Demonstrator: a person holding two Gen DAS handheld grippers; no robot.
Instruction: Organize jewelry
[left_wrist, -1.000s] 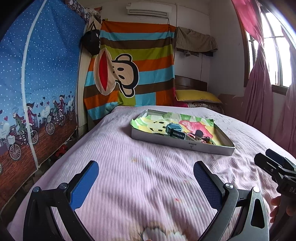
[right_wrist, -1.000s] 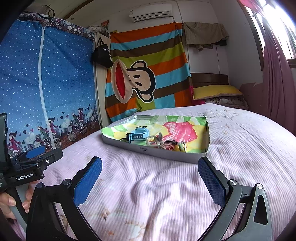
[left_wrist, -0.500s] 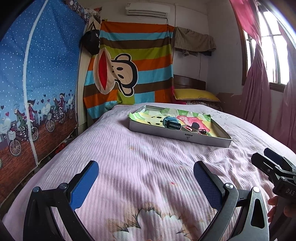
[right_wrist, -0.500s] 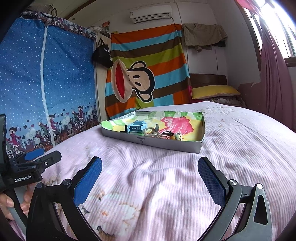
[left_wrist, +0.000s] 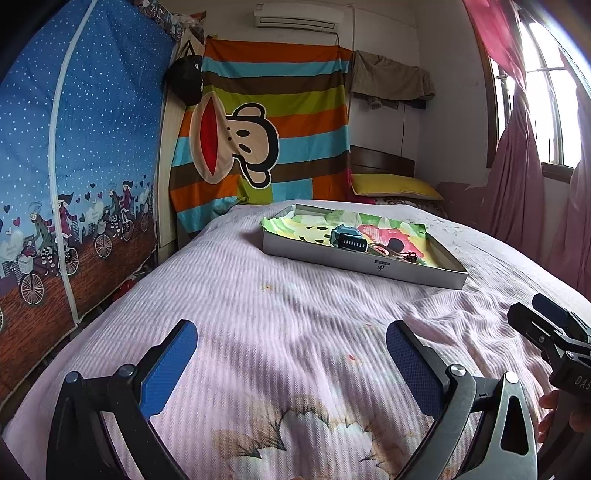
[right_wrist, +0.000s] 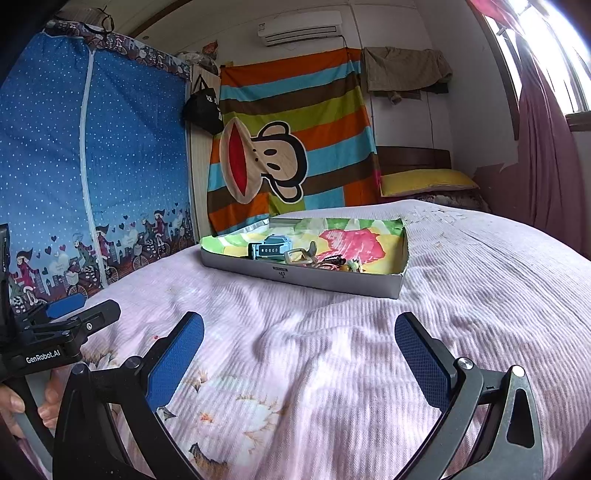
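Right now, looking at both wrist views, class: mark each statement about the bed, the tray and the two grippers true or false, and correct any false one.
1. The left gripper is open and holds nothing. True.
2. The grey tray sits on the floor beside the bed. False: it rests on the pink bedspread.
3. The tray holds small items, among them a blue watch. True.
4. The right gripper is clamped on the tray's rim. False: it is open, well short of the tray.
5. A yellow pillow lies beyond the tray. True.
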